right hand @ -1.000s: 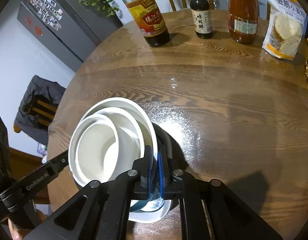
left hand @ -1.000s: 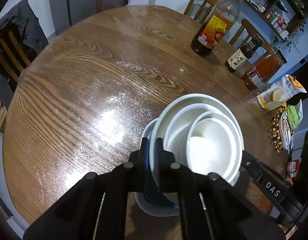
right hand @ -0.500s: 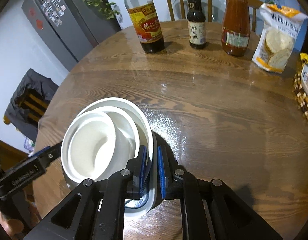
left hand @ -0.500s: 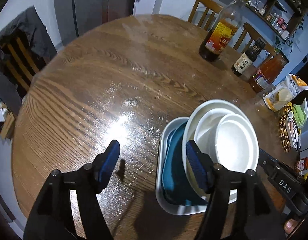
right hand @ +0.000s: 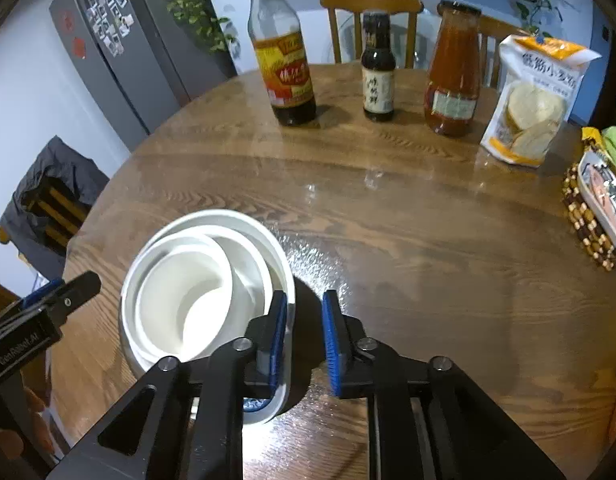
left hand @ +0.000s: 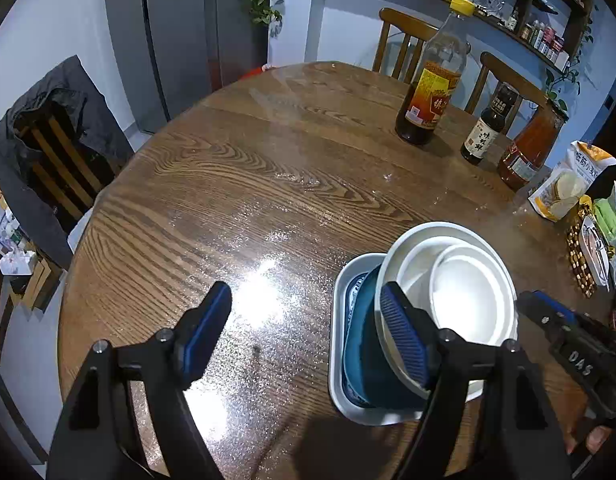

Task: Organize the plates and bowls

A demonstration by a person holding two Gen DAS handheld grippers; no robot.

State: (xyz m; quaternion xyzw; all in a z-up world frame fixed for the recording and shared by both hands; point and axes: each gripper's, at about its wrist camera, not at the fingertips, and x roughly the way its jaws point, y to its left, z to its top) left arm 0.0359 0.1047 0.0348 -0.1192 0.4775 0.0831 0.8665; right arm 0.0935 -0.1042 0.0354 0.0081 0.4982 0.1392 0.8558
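Nested white bowls (left hand: 452, 296) sit on blue dish in rectangular white tray (left hand: 340, 320), on table (left hand: 228, 184) near edge. Left gripper (left hand: 308, 328) wide apart, empty; right gripper (right hand: 304, 336) jaws parted, straddling tray rim — stacking step looks finished. Next: back both off without nudging stack.

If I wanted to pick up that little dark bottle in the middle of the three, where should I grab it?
Grip the small dark bottle around its straight body, about where the white label is, coming in level from the front. It stands upright with gaps to the tall sauce bottle and the red sauce bottle, so the jaws should fit on either side. The neck looks narrower, probably a poorer hold.
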